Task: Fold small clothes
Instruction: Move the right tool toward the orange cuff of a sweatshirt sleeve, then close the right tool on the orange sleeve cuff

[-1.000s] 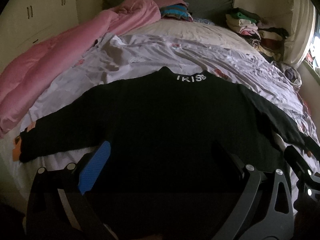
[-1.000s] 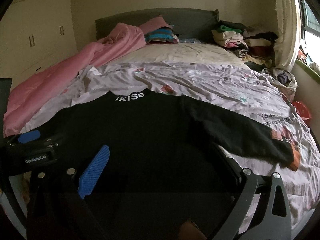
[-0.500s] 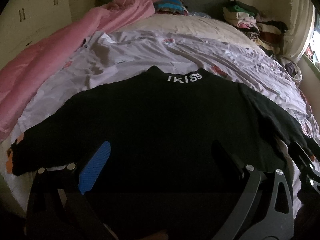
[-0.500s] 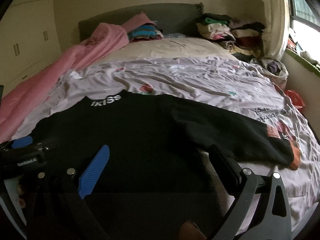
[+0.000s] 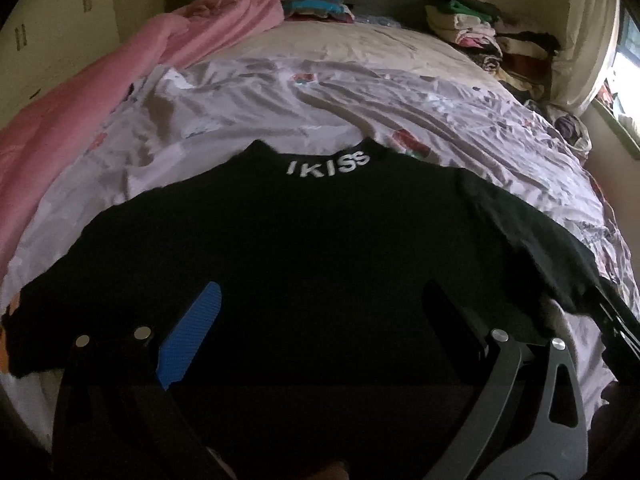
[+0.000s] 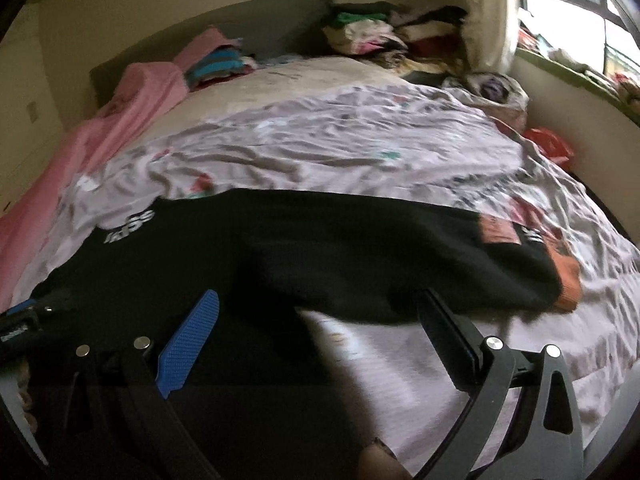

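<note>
Left wrist view: the left gripper [image 5: 320, 300] was spread wide, released, above the black sweater [image 5: 304, 240] lying flat on the bedsheet [image 5: 280, 112]. Right wrist view: the right gripper [image 6: 320, 308] was likewise released, near the sweater's right sleeve [image 6: 420, 256].

White capital letters reading "IKISS" run along the far collar of the black sweater [image 5: 320, 248], which is spread flat on the bed. The printing on the sheet [image 5: 472, 120] at the right is too blurred to read, and so is the orange patch [image 6: 498, 229] near the cuff.
</note>
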The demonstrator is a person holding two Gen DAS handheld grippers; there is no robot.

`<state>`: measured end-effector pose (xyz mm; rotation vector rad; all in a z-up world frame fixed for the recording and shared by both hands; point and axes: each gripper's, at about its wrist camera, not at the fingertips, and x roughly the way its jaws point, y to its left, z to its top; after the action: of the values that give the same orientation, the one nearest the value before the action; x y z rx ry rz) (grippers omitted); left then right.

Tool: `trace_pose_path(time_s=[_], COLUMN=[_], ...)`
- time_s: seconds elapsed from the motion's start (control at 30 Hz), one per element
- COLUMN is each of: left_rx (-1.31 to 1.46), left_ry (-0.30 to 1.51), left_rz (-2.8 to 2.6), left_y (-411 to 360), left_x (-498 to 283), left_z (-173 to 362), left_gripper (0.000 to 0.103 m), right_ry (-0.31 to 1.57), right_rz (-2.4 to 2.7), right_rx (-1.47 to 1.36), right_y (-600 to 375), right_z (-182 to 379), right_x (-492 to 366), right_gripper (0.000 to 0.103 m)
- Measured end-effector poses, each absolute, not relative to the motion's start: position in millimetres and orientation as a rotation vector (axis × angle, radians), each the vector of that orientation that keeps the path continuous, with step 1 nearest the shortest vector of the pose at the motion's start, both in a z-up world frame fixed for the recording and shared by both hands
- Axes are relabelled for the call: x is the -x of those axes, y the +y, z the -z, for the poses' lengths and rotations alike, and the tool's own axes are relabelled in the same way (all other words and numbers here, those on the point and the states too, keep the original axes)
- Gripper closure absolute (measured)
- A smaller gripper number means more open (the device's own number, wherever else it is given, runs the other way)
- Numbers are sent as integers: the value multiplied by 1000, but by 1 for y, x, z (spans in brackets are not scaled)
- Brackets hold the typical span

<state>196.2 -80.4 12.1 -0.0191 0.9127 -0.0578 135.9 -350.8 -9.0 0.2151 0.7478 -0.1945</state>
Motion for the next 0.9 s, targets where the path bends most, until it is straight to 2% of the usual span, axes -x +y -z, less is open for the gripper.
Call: trace_pose_path(time_s=[0.57, 0.9], left_rx=[-33, -28], left_ry=[979, 972], left_rz=[102, 108], left_y=[-125, -119], left_x=[-247, -250], left_z=[11, 33], left_gripper=[8, 8], right_ry=[775, 771], right_rz=[462, 520], right_rx=[-545, -710], right_y=[-467, -521], right_z=[45, 68], right_x=[-114, -115], right_gripper=[4, 4])
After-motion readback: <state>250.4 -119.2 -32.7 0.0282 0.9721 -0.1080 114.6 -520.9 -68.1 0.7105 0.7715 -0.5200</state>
